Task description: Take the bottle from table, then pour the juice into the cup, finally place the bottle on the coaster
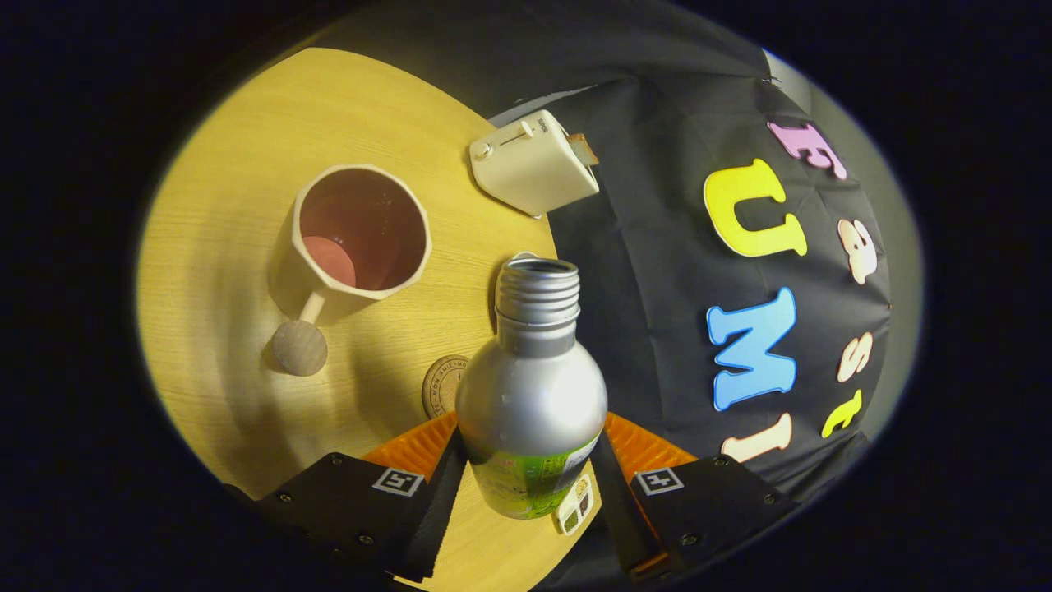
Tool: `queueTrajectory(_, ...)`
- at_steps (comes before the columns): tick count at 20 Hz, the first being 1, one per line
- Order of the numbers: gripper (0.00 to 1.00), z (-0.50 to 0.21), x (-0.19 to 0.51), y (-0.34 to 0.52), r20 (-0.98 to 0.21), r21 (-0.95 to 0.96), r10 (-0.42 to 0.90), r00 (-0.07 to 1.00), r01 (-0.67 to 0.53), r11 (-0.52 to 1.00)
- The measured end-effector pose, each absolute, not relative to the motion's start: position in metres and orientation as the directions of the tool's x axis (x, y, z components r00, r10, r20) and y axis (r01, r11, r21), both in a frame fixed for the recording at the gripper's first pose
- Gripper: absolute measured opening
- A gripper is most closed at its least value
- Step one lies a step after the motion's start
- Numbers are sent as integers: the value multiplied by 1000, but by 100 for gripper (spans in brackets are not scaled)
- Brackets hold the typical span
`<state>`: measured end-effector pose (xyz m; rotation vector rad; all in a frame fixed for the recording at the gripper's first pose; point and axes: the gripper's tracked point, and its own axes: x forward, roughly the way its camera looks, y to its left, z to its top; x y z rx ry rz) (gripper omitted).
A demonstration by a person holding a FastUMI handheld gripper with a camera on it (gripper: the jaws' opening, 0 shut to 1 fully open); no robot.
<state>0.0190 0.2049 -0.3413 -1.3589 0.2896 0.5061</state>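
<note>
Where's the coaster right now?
In the gripper view, the coaster lies flat on the table, partly hidden behind the bottle clamped between the gripper fingers, with the cup beyond it.

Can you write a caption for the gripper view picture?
Gripper shut on a silver bottle, tilted toward the cup.

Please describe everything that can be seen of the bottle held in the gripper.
The bottle looks like silver metal, with a rounded shoulder, a narrow threaded neck and an open mouth without a cap. A green label wraps its lower body. It sits between the two fingers of the gripper, which press on its sides. It seems lifted above the wooden table, with its mouth pointing forward, near the cup. The round coaster lies partly hidden behind it. Whether liquid is inside cannot be seen.
</note>
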Motion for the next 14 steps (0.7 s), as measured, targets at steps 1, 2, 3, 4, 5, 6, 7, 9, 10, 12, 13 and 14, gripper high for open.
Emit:
queueTrajectory(1,79,-337,20,208,-474,-862,186,861,-496,99)
queueTrajectory(2,79,-335,25,210,-471,-869,191,861,-490,68)
queueTrajectory(3,79,-333,27,212,-469,-874,195,861,-485,40)
queueTrajectory(4,79,-333,29,214,-468,-877,200,861,-480,15)
queueTrajectory(5,79,-332,30,215,-468,-880,202,860,-476,-12)
queueTrajectory(6,79,-332,30,216,-467,-882,206,860,-471,-34)
queueTrajectory(7,79,-331,32,217,-466,-883,209,860,-466,-56)
queueTrajectory(9,79,-332,34,220,-462,-887,213,861,-450,-104)
queueTrajectory(10,79,-330,35,221,-459,-888,215,862,-441,-128)
queueTrajectory(12,79,-328,37,223,-453,-890,217,864,-423,-172)
queueTrajectory(13,79,-326,37,224,-453,-888,219,864,-416,-194)
queueTrajectory(14,79,-327,37,225,-455,-886,220,863,-412,-215)
